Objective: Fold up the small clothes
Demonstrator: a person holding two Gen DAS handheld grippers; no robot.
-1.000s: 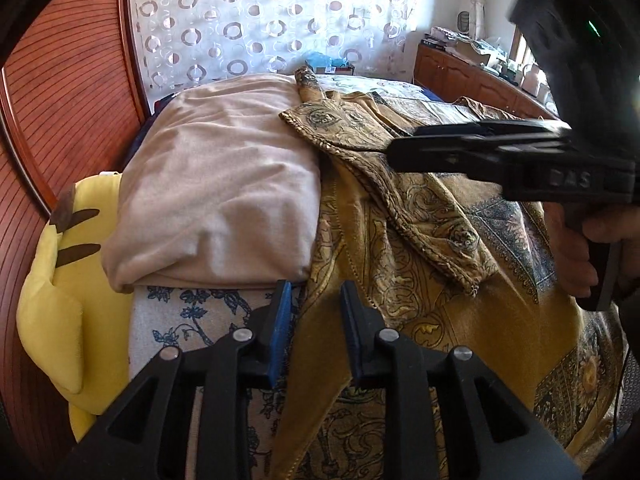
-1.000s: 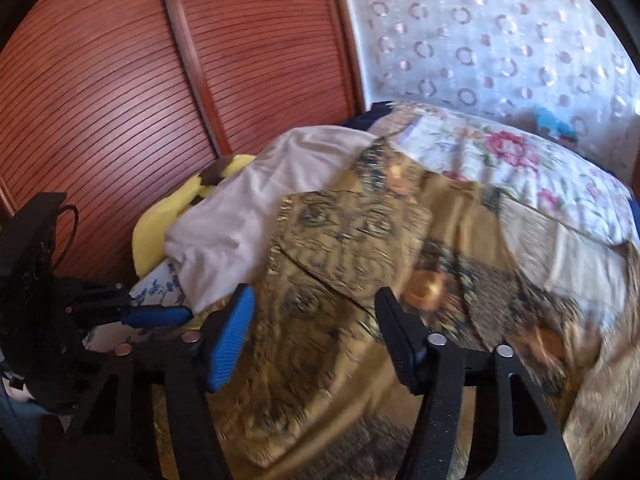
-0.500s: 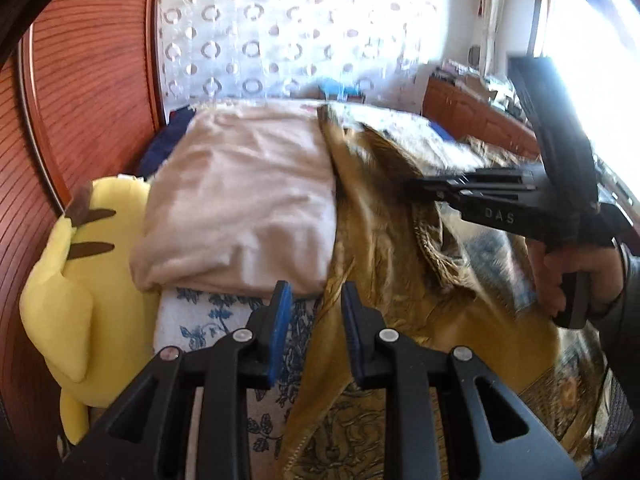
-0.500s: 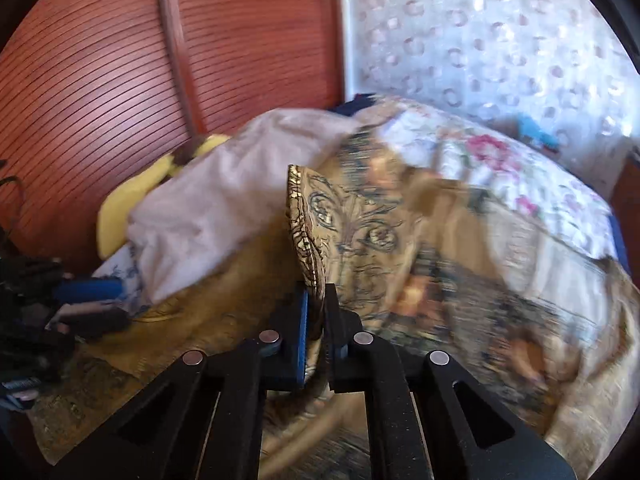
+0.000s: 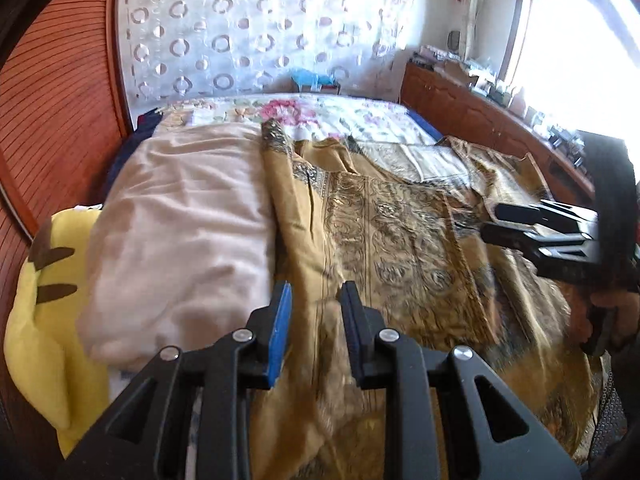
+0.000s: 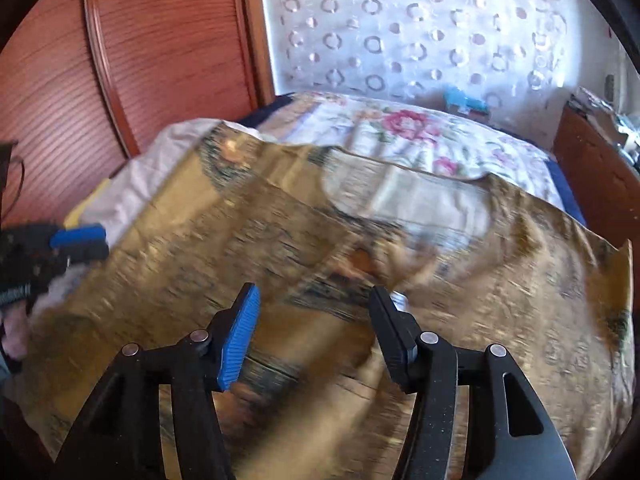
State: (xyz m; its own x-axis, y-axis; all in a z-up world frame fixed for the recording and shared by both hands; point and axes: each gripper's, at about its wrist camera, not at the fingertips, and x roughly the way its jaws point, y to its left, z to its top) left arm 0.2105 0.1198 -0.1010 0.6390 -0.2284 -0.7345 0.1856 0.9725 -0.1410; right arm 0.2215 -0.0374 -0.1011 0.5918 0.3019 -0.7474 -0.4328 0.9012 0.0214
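**Gold patterned garment spread on the bed, both hand-held grippers over it**

The mustard-gold garment with dark paisley borders (image 5: 400,240) lies spread across the middle and right of the bed, its left edge lapping a folded pale beige cloth (image 5: 184,232). It looks thin and rumpled, with a ridge running down toward the lower centre.

The left hand-held gripper (image 5: 314,320) stands narrowly parted; a fold of the gold cloth rises between its blue pads, though whether they pinch it is unclear. The right hand-held gripper (image 6: 314,324) has just been opening and now stands wide above the cloth, holding nothing.

A floral bedspread (image 5: 340,116) covers the bed's far end. A yellow plush toy (image 5: 36,320) sits at the lower left beside the reddish slatted wooden panel (image 5: 60,120); a white circle-patterned curtain (image 5: 260,28) hangs behind.

The right wrist view is motion-blurred, so the pattern smears there.
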